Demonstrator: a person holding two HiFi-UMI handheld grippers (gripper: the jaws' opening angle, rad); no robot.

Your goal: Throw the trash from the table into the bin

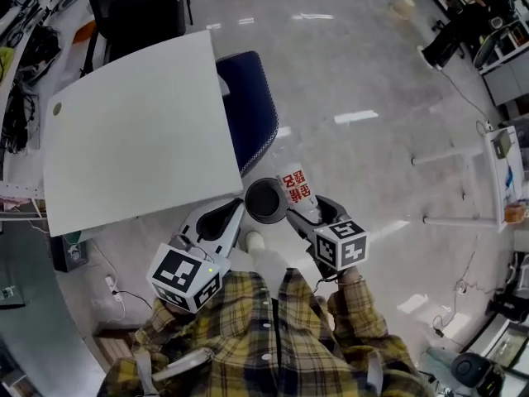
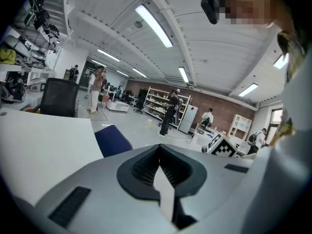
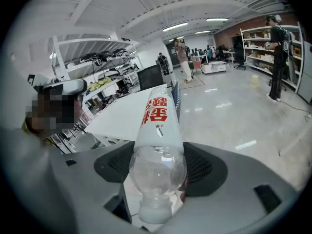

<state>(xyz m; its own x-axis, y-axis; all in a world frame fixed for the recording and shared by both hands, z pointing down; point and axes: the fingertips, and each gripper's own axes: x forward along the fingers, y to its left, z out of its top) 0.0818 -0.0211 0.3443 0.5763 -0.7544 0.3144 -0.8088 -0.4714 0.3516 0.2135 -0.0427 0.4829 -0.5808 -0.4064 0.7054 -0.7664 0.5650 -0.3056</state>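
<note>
A clear plastic bottle (image 1: pixel 296 187) with a white label and red characters is clamped in my right gripper (image 1: pixel 304 215), held over the floor in front of the person. In the right gripper view the bottle (image 3: pixel 157 130) lies between the jaws, cap end toward the camera, and my right gripper (image 3: pixel 157 167) is shut on its shoulder. My left gripper (image 1: pixel 235 215) hangs beside it to the left. Its jaws meet with nothing between them in the left gripper view (image 2: pixel 160 162). A dark blue bin (image 1: pixel 250 106) stands on the floor against the right edge of the white table (image 1: pixel 132 139).
The tabletop shows only a small round grommet (image 1: pixel 56 108). A dark round thing (image 1: pixel 266 199) sits between the gripper tips; what it is I cannot tell. A black chair (image 1: pixel 132 7) stands behind the table. Shelves and people are far off across the polished floor (image 3: pixel 234 116).
</note>
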